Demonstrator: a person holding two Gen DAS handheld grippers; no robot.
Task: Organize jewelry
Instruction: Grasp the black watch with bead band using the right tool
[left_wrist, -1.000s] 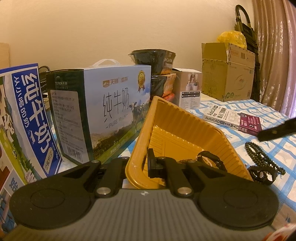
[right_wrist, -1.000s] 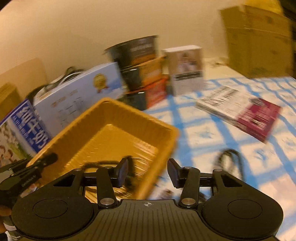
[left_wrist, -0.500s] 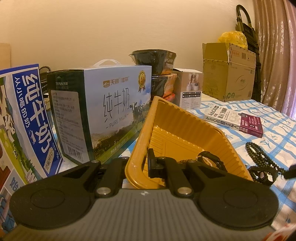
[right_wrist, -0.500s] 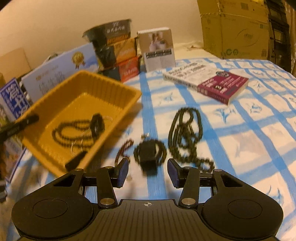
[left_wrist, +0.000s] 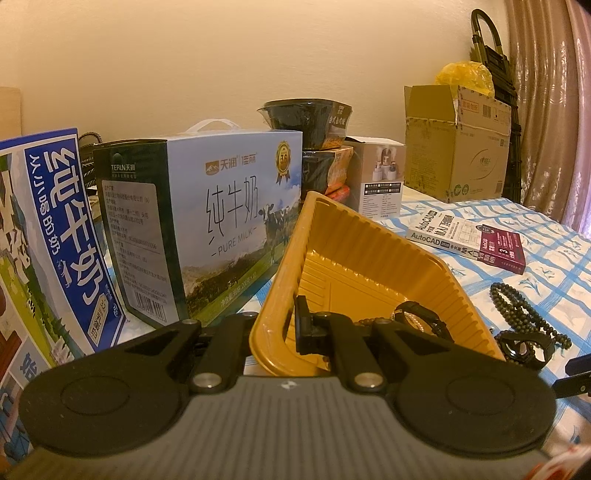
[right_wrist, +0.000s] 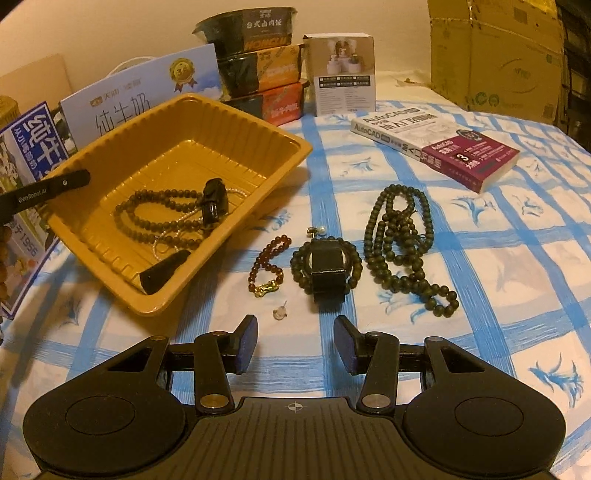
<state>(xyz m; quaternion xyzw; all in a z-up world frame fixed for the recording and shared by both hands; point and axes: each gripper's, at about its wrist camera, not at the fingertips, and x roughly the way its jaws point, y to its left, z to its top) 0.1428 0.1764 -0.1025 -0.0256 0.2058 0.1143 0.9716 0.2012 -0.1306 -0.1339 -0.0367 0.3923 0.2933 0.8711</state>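
Cloth (right_wrist: 461, 332) bare beside tray (right_wrist: 177, 306) rim

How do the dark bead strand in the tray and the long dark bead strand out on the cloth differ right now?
The bead strand in the tray lies inside the yellow tray, tangled with a pale chain and a black watch; the long bead strand on the cloth lies loose on the checked cloth, alone. The tray strand looks shorter. Both are dark round beads, looped.

My left wrist view sits low, close against the yellow tray (left_wrist: 369, 258), facing nearly level; my right wrist view looks steeply down over the checked tabletop (right_wrist: 498, 258); both share tray and book (right_wrist: 436, 147)
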